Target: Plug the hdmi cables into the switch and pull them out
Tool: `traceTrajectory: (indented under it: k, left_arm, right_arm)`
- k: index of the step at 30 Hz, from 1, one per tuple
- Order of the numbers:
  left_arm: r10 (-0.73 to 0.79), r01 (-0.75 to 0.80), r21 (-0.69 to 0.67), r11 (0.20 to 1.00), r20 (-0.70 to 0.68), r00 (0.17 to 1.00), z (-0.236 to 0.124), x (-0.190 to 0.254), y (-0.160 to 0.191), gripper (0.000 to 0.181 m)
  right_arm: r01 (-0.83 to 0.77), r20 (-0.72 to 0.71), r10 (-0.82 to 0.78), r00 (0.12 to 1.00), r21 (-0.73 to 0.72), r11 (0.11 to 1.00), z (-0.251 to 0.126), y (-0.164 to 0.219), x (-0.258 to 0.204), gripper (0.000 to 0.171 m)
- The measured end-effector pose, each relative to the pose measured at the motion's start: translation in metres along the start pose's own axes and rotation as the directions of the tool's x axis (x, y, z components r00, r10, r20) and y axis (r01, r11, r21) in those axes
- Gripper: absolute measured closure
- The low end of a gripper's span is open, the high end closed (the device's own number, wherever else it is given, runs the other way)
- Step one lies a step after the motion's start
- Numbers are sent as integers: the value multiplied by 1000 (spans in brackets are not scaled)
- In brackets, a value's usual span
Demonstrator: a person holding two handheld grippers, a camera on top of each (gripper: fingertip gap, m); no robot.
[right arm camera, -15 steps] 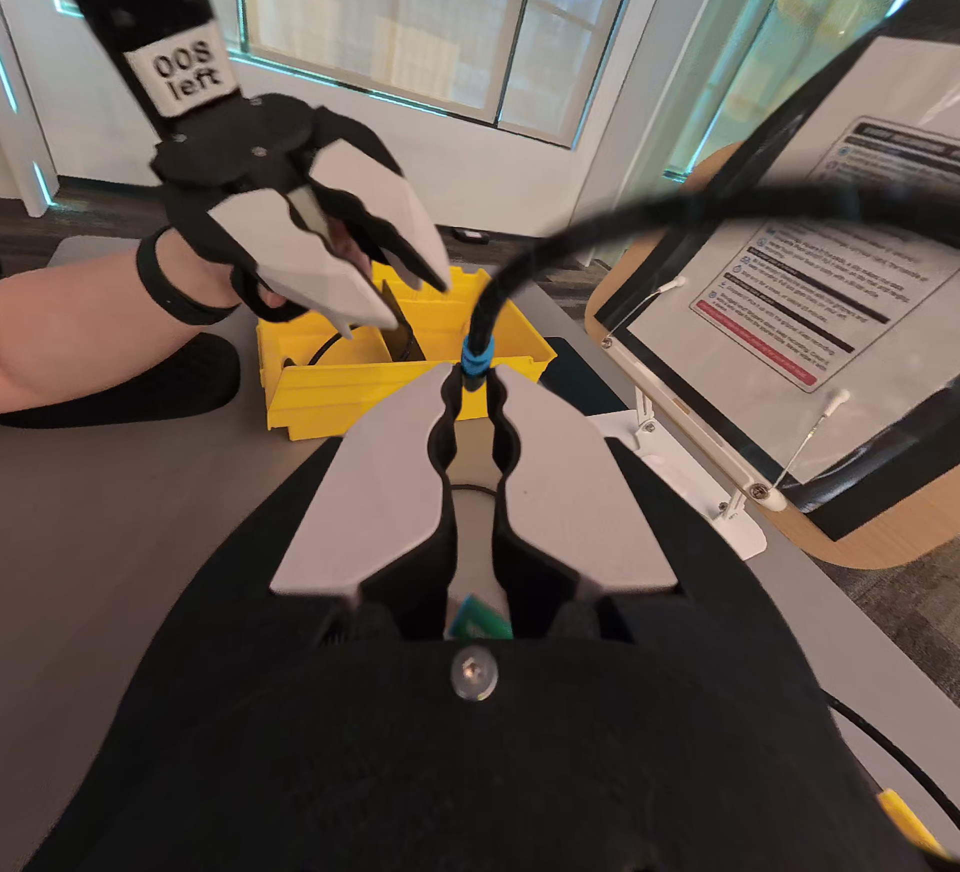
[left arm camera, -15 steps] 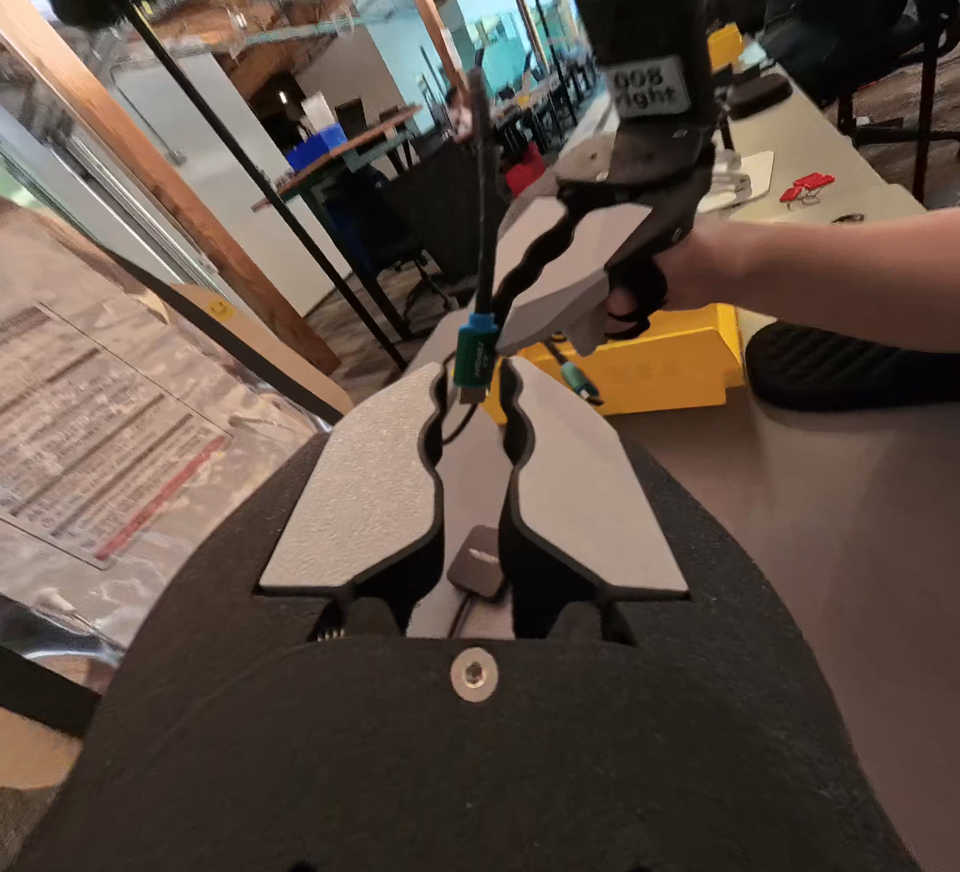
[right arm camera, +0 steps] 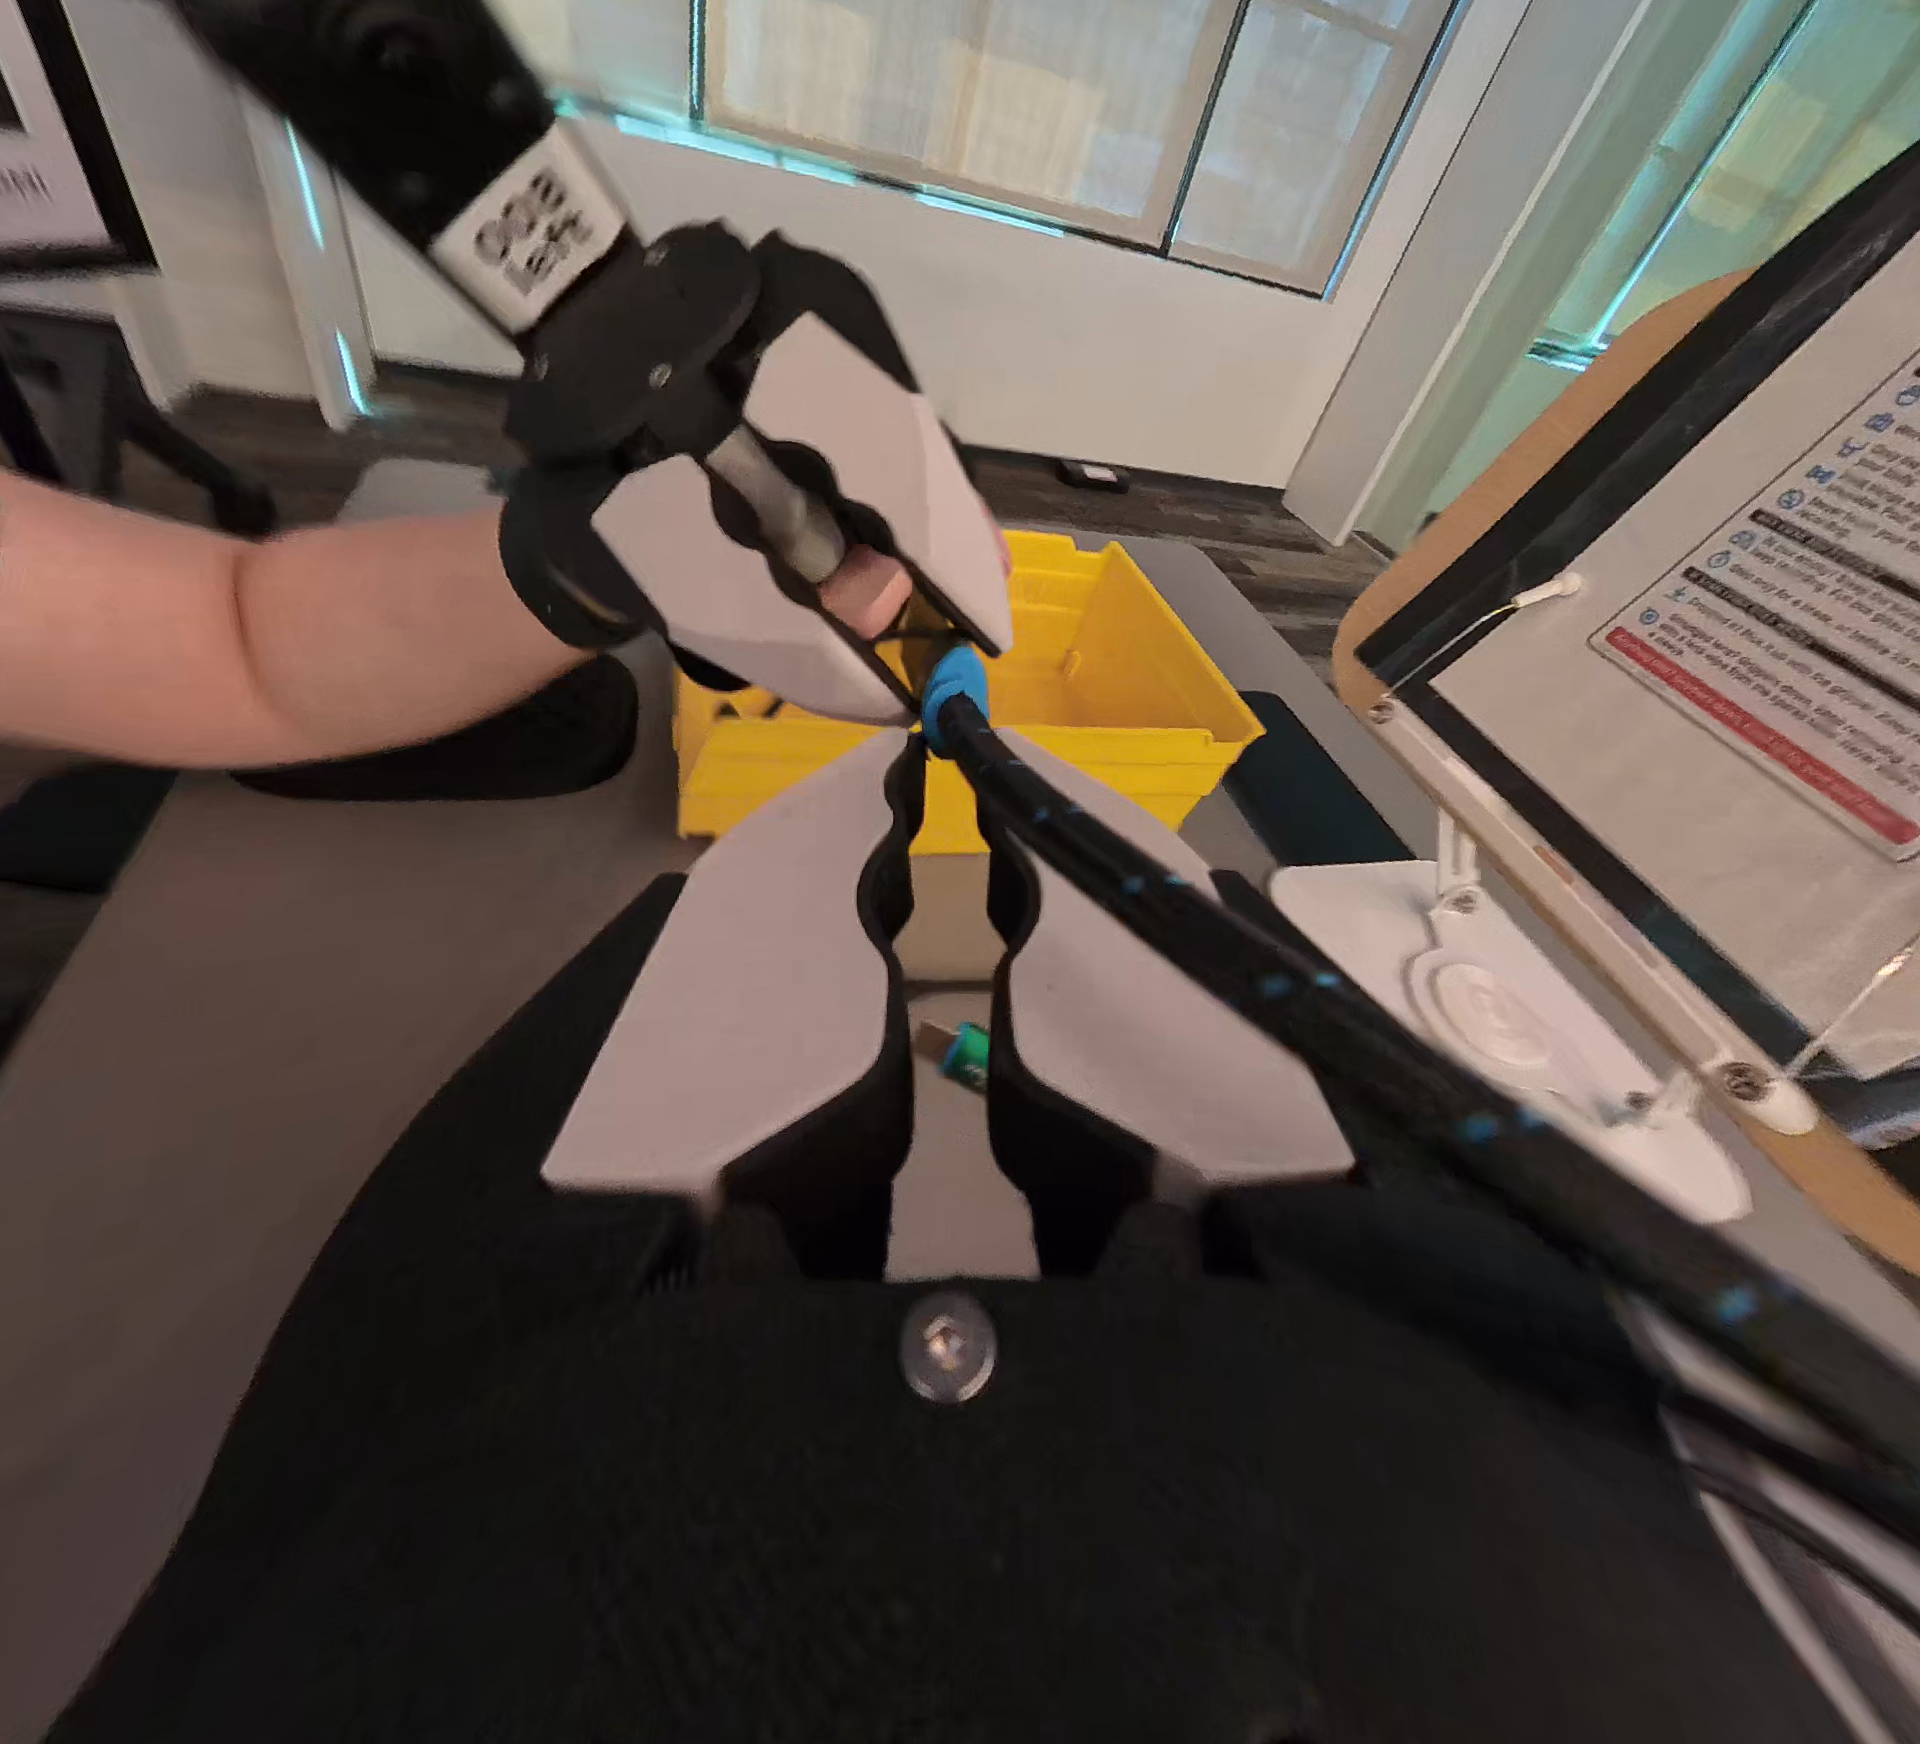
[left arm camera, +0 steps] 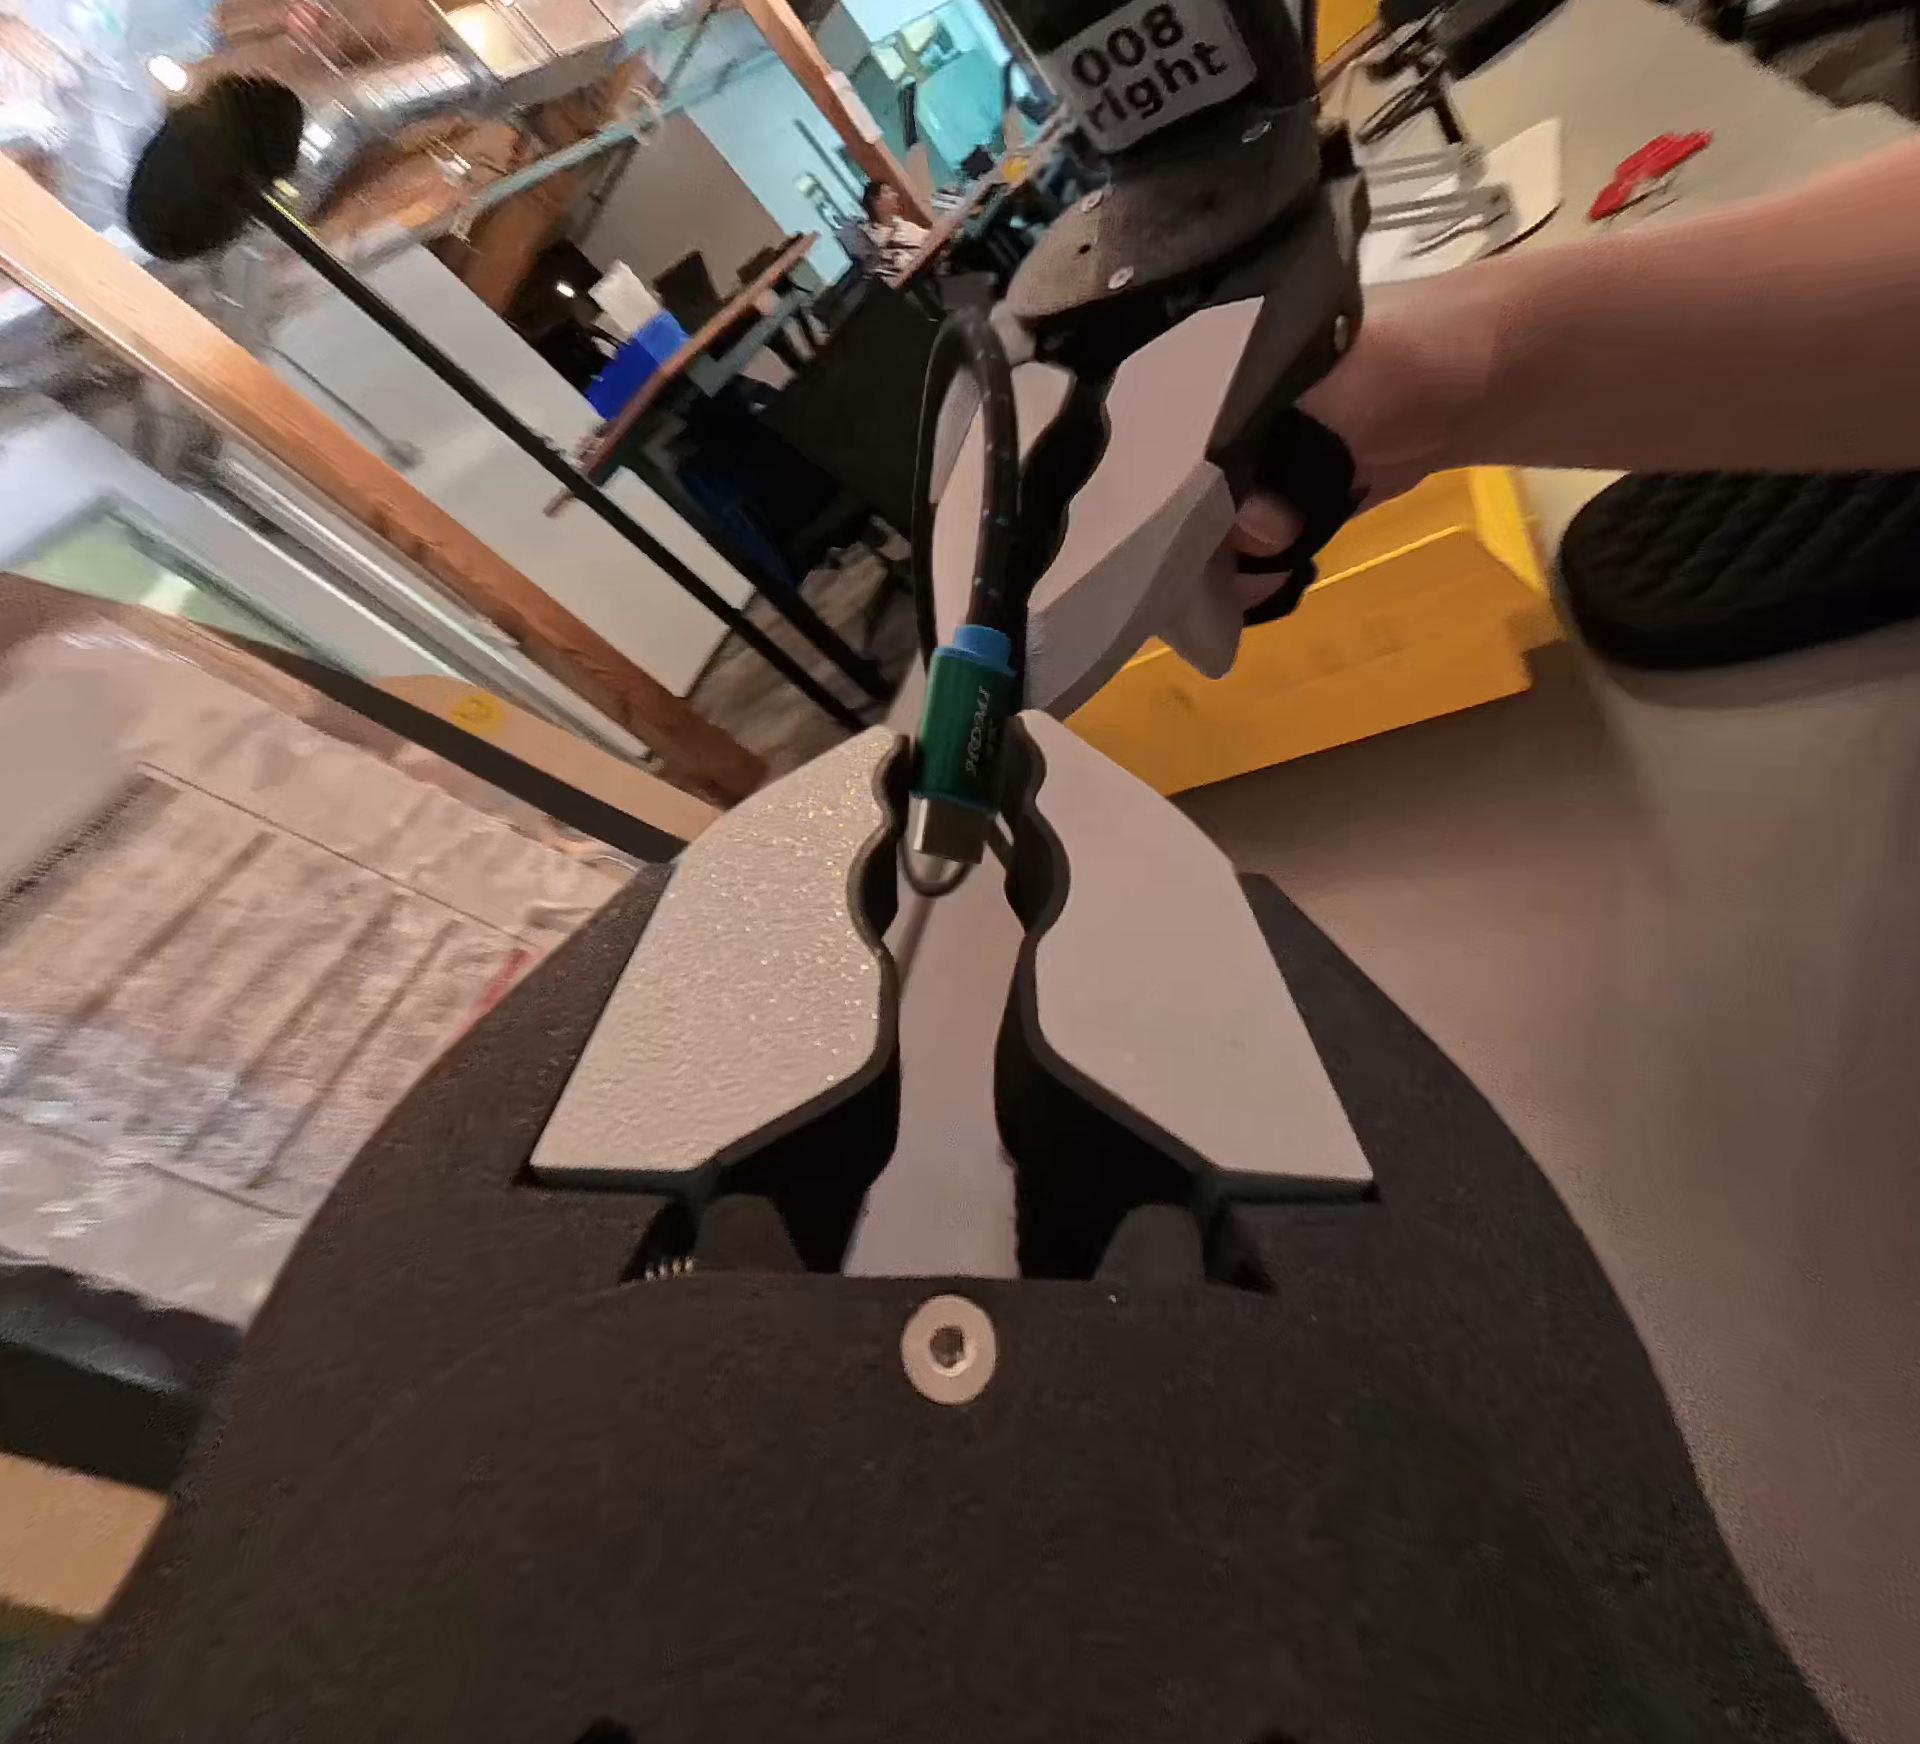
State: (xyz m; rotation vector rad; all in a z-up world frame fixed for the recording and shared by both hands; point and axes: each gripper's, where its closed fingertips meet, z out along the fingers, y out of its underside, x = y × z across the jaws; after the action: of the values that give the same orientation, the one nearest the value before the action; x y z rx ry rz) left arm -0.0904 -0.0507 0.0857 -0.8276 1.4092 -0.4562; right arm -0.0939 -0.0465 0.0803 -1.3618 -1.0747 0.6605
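1. Centrally in the left wrist view, we see the left gripper (left arm camera: 961, 754) clenched on the green connector (left arm camera: 964, 723) of the hdmi cable (left arm camera: 992, 468). The connector stands nearly upright between the fingertips, with its metal plug pointing down into the gap and its blue collar (left arm camera: 982, 643) on top.
2. From the collar, we follow the black braided cable up in a loop toward the right gripper (left arm camera: 1122, 655), which a hand (left arm camera: 1382, 406) holds just beyond.
3. In the right wrist view, we note that the right gripper (right arm camera: 951, 749) has its jaws slightly apart, with nothing between them where the gap shows. The cable (right arm camera: 1247, 956) lies across the top of its right-hand finger (right arm camera: 1143, 1019) rather than in the gap, so we read this gripper as released.
4. We find the left gripper (right arm camera: 951, 676) meeting it tip to tip, its fingers closed about the connector, of which only the blue collar (right arm camera: 951, 697) shows here.
5. Through the gap of the right gripper, we see a second green connector (right arm camera: 964, 1055) lying on the grey table (right arm camera: 312, 1019).
6. Behind both grippers stands a yellow bin (right arm camera: 1143, 718), also seen in the left wrist view (left arm camera: 1351, 655).
7. To the right, we mark a framed sign (right arm camera: 1714, 655) leaning at the table edge, with a white stand base (right arm camera: 1475, 977) just beside it.
8. We cannot make out the switch in either view.
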Motion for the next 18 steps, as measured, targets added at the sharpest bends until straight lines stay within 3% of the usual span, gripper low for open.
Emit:
traceTrajectory:
  k: [1,6,11,15,18]
  left_arm:
    - [58,-58,-1,998,36,998,-1,-2,-3,166]
    - [313,-308,-57,950,165,935,-5,-6,-15,170]
    - [282,-282,-25,959,124,951,-10,-3,-21,171]
    - [249,-252,15,968,85,965,-10,2,-24,172]
    - [98,-99,48,994,23,995,-7,6,-27,171]
  right_arm:
    - [-63,15,62,998,28,998,0,-3,1,159]
    - [-437,178,414,893,119,892,1,-18,-1,132]
    - [-589,362,501,786,197,783,-3,-30,-4,145]
    - [-548,393,436,810,241,801,-9,-34,-6,159]
    - [-253,263,180,948,280,926,-17,-36,-11,162]
